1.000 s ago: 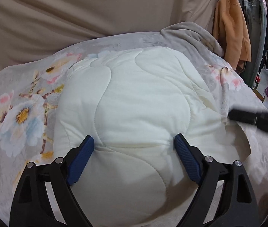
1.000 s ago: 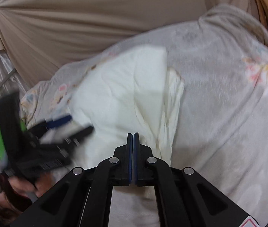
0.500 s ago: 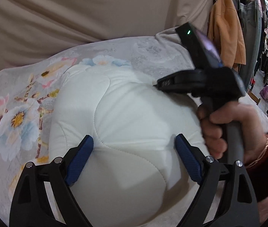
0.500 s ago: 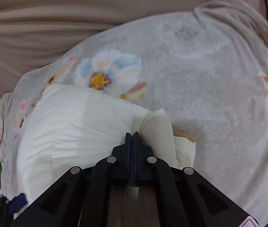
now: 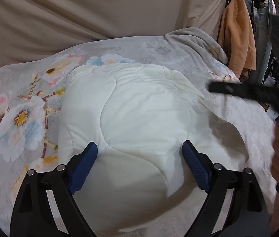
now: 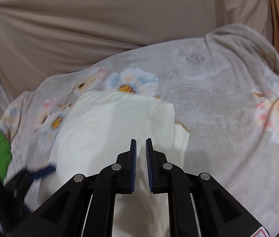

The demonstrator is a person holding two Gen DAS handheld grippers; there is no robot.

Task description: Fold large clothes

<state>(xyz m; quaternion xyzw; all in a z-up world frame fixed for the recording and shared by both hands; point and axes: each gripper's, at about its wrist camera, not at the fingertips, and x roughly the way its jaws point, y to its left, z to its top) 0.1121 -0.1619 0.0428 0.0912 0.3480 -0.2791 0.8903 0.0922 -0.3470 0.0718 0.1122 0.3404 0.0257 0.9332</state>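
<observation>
The white puffy garment [image 5: 139,118] is lying folded on the flowery blanket [image 5: 21,118]. The left claw [image 5: 139,158] is sitting wide open over it, holding nothing. The right claw [image 6: 141,158] is opening a little, nothing between its pads

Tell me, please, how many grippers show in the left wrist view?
2. The left gripper, jaws wide, sits at the bottom over the white quilted garment; the right gripper, blurred, enters from the right edge. None seems hidden.
</observation>
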